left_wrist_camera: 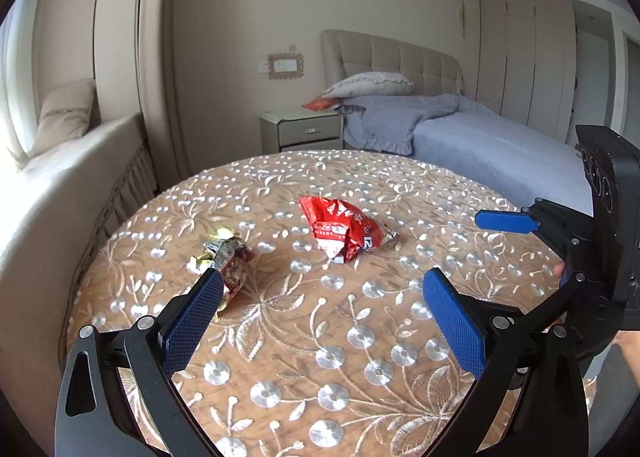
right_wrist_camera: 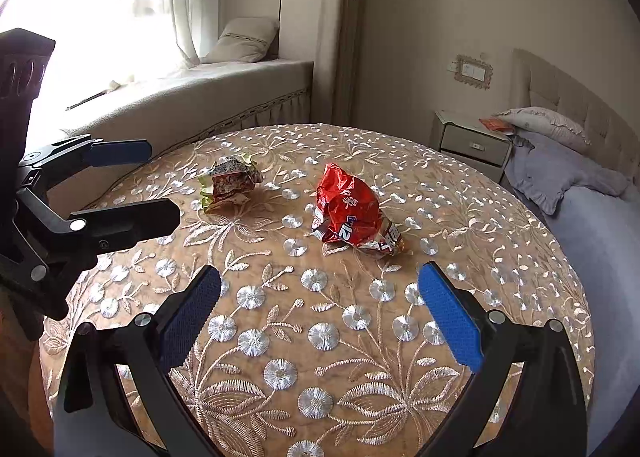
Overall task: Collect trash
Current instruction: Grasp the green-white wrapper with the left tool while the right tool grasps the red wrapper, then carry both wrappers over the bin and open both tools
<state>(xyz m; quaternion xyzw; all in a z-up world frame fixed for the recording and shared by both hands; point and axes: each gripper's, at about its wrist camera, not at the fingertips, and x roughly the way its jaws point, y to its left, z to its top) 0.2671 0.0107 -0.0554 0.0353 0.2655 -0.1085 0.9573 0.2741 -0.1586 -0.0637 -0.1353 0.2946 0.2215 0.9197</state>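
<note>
Hand-held grippers (left_wrist_camera: pixel 322 297) (right_wrist_camera: pixel 318 295) wide-spread, level above wrappers (right_wrist_camera: pixel 348 213).

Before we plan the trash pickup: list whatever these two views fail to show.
- Trash bin: in neither view, so the drop-off spot is unknown.
- Crumpled patterned wrapper: near end hidden behind the left hand-held gripper finger, left wrist view.
- Red snack bag: print too creased to read.
- Round table: near edge cut off by both frames.
</note>
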